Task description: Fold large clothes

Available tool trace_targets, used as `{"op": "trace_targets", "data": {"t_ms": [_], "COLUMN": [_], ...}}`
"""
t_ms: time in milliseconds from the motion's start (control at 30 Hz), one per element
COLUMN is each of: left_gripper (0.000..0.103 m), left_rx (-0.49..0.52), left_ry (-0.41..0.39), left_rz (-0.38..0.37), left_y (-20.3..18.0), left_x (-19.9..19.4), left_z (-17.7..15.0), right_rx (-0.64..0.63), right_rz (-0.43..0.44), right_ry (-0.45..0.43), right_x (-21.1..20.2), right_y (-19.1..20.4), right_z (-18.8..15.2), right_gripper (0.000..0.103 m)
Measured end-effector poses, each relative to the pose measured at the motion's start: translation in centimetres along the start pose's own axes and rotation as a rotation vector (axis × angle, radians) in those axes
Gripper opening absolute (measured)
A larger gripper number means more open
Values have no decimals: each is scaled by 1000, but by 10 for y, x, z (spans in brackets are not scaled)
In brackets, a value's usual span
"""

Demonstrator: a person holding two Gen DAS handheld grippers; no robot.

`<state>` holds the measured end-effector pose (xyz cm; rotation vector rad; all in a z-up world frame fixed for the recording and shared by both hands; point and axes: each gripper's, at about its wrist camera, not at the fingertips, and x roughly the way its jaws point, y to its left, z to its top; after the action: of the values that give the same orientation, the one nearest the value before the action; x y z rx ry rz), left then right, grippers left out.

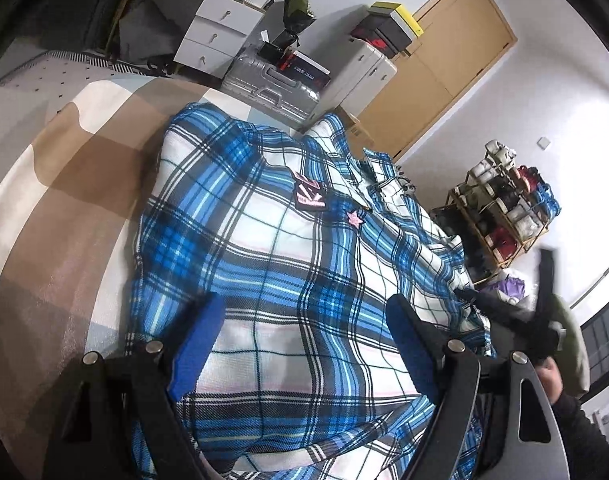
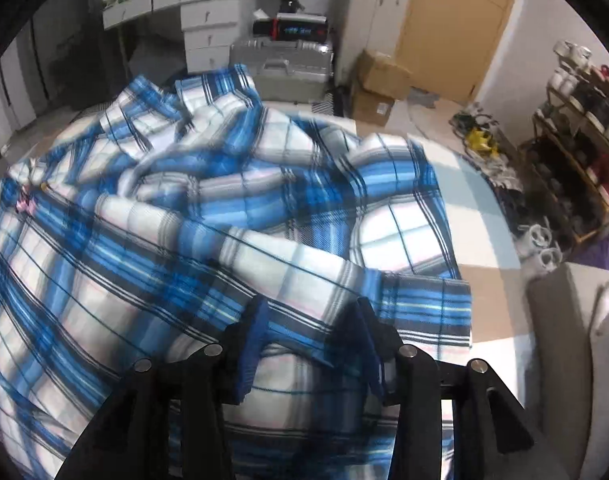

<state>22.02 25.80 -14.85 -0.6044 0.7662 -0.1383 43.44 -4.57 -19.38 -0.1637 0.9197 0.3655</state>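
A large blue, white and black plaid shirt [image 1: 288, 248] lies spread front-up on a surface patterned in beige, brown and white [image 1: 76, 184], with pink patches on its chest. My left gripper [image 1: 306, 298] hovers over the lower body of the shirt, its blue pads [image 1: 200, 340] wide apart and open. In the right wrist view the shirt [image 2: 192, 208] is rumpled and motion-blurred, and one sleeve lies across it, its cuff [image 2: 428, 312] to the right. My right gripper [image 2: 309, 302] is over that sleeve. Its pads [image 2: 256, 340] stand apart with flat cloth between them. The right gripper [image 1: 536, 320] also shows blurred, with a hand behind it.
Beyond the shirt stand a silver suitcase [image 1: 272, 88], white drawers [image 1: 220, 28], cardboard boxes [image 2: 378, 80] and a wooden door [image 1: 444, 60]. A shoe rack [image 1: 504, 204] is to the right. A grey cushion [image 2: 560, 340] borders the surface near my right gripper.
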Motion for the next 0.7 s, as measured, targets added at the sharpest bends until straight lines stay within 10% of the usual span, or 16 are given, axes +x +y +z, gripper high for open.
{"op": "trace_targets", "data": {"t_ms": [233,400,533,700], "left_gripper": [79,79,79,79], "left_rx": [27,21,30,69], "left_ry": [4,8,12,16], "left_rz": [30,22,29,70], "left_y": [-2,-1,-3,-12], "left_x": [2,2,2,6], "left_z": [-2,-2,-2,-3], "right_rx": [-113,-200,-137,22], "right_rz": [289,247,267,248], "right_ry": [-38,60,52,-165], "right_x": [-5,54,46,-47], "right_y": [129,178,163,81], "right_z": [14,9,7,-27], "right_gripper": [44,49,47,62]}}
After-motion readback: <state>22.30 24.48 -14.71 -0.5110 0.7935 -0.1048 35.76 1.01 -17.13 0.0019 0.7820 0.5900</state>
